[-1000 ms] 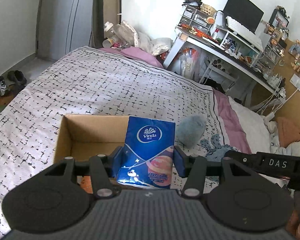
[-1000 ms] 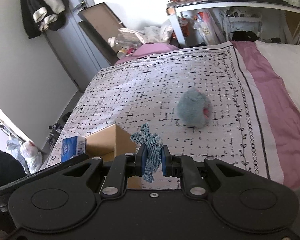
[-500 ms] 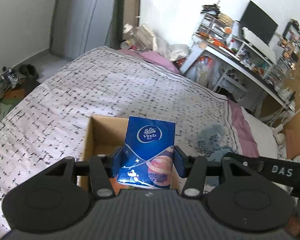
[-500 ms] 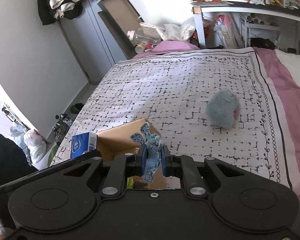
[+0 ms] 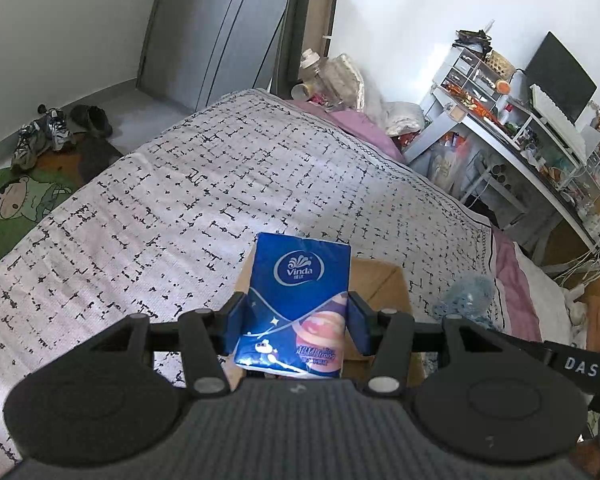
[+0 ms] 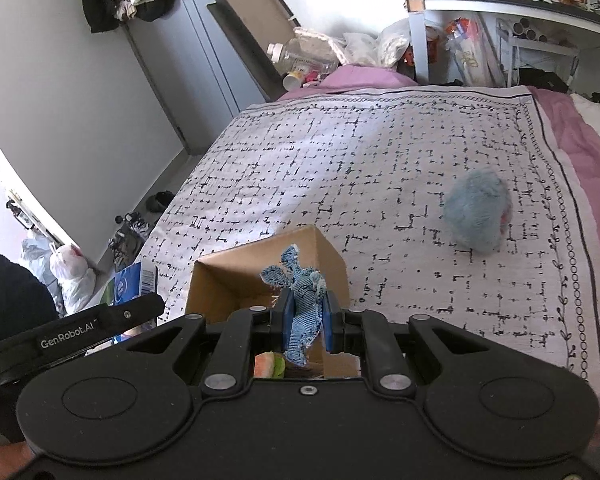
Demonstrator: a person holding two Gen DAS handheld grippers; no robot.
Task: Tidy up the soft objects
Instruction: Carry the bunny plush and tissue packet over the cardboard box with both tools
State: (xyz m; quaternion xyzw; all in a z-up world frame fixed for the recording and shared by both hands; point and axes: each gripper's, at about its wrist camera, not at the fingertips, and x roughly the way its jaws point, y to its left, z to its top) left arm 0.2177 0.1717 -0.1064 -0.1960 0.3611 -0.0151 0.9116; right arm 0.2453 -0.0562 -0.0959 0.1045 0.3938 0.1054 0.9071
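My left gripper (image 5: 296, 326) is shut on a blue Vinda tissue pack (image 5: 298, 300) and holds it upright above the near-left side of the open cardboard box (image 5: 380, 280). My right gripper (image 6: 306, 322) is shut on a scrap of blue denim cloth (image 6: 302, 298) and holds it over the same box (image 6: 332, 256), which stands on the bed. An orange and green soft item (image 6: 270, 365) lies inside the box. A fluffy light-blue plush (image 6: 478, 212) lies on the bedspread to the right of the box; it also shows in the left wrist view (image 5: 466, 296).
The bed has a white bedspread with black marks (image 5: 220, 184) and a pink edge (image 6: 588, 148). A cluttered desk (image 5: 520, 136) with a monitor stands beyond it. Shoes (image 5: 48, 132) and a green mat lie on the floor at left. A leaning board (image 6: 252, 24) and bottles stand at the bed's head.
Both grippers have swung left and come over the box. In the left view the box slid to the right behind the tissue pack; in the right view the box is now directly under the denim.
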